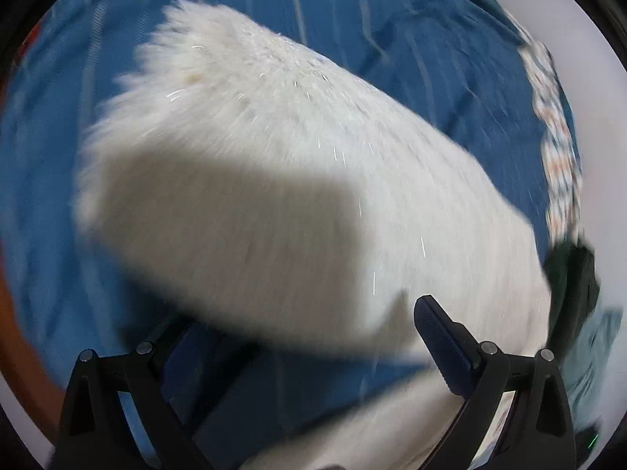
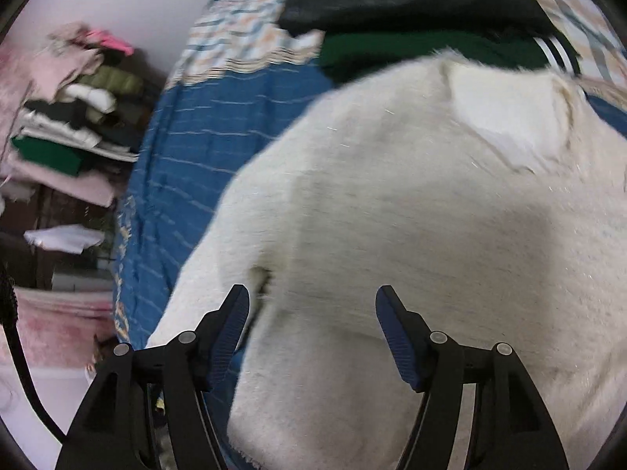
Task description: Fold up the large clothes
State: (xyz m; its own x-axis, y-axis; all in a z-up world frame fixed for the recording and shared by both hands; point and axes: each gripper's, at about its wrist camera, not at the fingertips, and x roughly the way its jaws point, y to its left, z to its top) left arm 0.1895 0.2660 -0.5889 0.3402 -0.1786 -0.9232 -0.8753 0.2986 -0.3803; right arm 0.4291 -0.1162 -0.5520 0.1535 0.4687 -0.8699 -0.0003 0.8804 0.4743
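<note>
One fluffy white garment lies on the bed's blue striped cover; in the left wrist view we see its long axis run diagonally from upper left to lower right. Its pile is long, soft and shaggy at the edges. We find the left gripper with fingers apart above it, and the right gripper likewise spread, pads off the cloth. Dark green clothes lie beyond; folded clothes are stacked against a white wall.

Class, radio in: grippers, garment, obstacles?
Left gripper open over white fuzzy garment. Right gripper open above it. Dark folded clothes lie beyond on blue bedspread.
</note>
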